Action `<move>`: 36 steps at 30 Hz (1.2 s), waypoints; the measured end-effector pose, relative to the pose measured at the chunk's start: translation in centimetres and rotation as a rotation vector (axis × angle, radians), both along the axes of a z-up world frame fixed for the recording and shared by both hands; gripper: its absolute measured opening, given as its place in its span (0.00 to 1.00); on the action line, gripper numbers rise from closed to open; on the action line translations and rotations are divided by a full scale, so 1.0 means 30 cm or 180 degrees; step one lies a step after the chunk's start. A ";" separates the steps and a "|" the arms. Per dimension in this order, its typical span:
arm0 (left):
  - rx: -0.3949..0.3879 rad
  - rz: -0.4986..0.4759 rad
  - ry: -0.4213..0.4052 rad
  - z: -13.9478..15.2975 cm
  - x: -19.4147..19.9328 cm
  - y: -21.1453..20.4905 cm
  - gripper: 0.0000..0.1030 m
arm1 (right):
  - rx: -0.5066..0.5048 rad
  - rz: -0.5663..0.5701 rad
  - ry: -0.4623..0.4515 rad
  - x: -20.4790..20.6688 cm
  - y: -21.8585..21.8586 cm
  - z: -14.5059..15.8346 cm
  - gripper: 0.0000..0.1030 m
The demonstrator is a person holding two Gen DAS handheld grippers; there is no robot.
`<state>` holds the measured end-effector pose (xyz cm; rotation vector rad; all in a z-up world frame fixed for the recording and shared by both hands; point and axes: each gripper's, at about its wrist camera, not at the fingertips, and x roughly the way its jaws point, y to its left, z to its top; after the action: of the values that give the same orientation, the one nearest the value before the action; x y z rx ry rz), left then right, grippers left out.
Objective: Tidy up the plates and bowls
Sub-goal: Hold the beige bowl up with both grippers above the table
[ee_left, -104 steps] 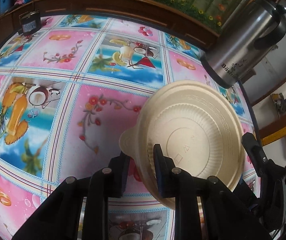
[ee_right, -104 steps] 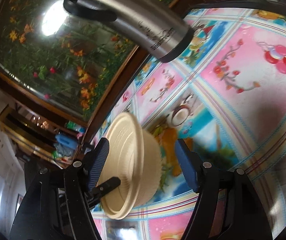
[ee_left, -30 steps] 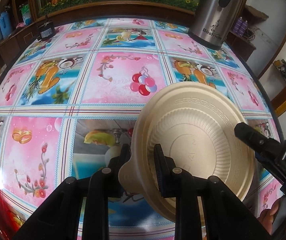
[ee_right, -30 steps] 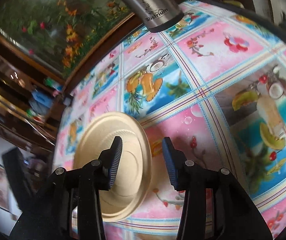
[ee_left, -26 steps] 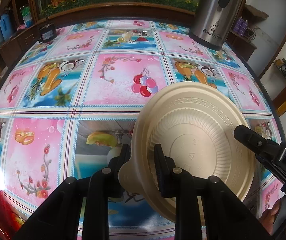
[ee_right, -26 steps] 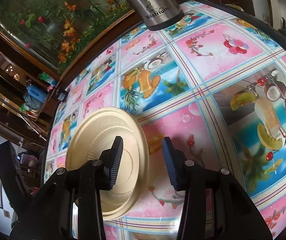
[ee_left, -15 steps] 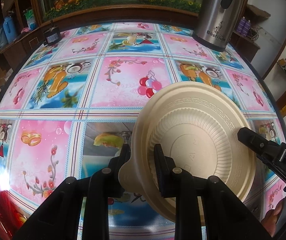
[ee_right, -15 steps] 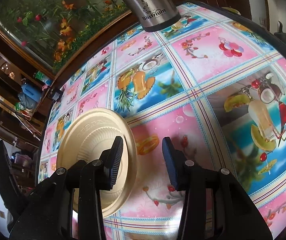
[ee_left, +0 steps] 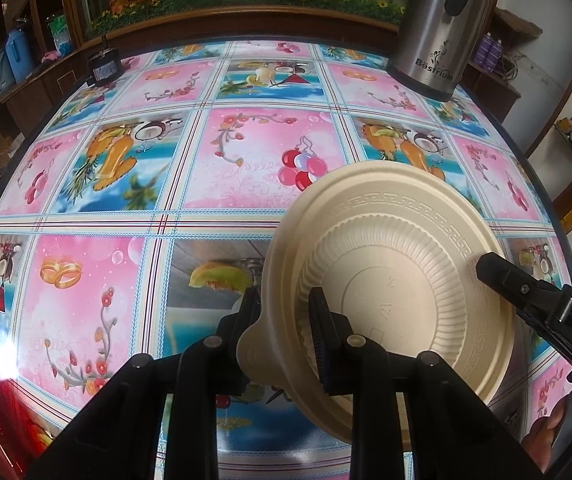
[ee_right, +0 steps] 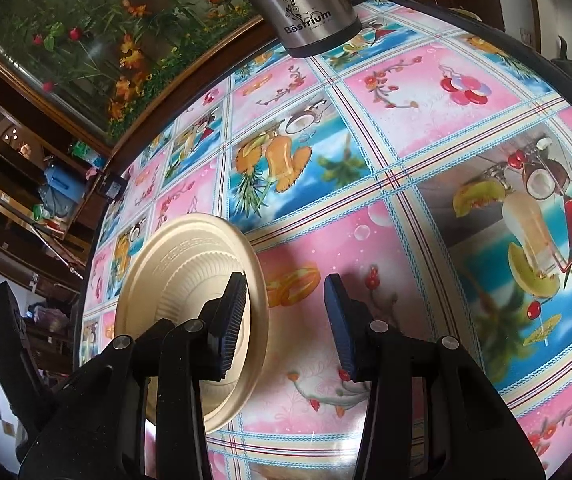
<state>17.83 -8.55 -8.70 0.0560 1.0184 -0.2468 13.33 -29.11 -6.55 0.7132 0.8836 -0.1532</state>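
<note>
Jaws of the left gripper (ee_left: 284, 322) pinched the rim of a cream bowl (ee_left: 394, 280), held tilted above the patterned bench (ee_left: 98, 272). The right gripper (ee_right: 284, 322) hung just beside it, jaws spread, gripping nothing.

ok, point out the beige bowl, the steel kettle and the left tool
beige bowl (ee_left: 398, 276), left wrist view, ribbed inner wall.
steel kettle (ee_left: 434, 40), left wrist view, its body.
left tool (ee_left: 286, 320), left wrist view, between fingertips.
</note>
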 end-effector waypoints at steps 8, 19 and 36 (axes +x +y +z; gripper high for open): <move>-0.0017 0.0018 0.0037 -0.007 0.004 0.001 0.26 | -0.0118 0.0038 0.0022 0.003 0.014 0.003 0.36; -0.0018 0.0024 0.0040 -0.008 0.004 0.004 0.26 | -0.0033 0.0064 0.0048 0.000 0.022 -0.005 0.33; 0.0006 0.0037 0.0041 -0.013 0.005 0.003 0.29 | -0.0079 0.0055 0.0037 -0.001 0.027 -0.005 0.33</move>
<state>17.99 -8.46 -9.09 0.0504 1.0314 -0.2359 13.29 -28.29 -6.69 0.6820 0.8973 -0.1527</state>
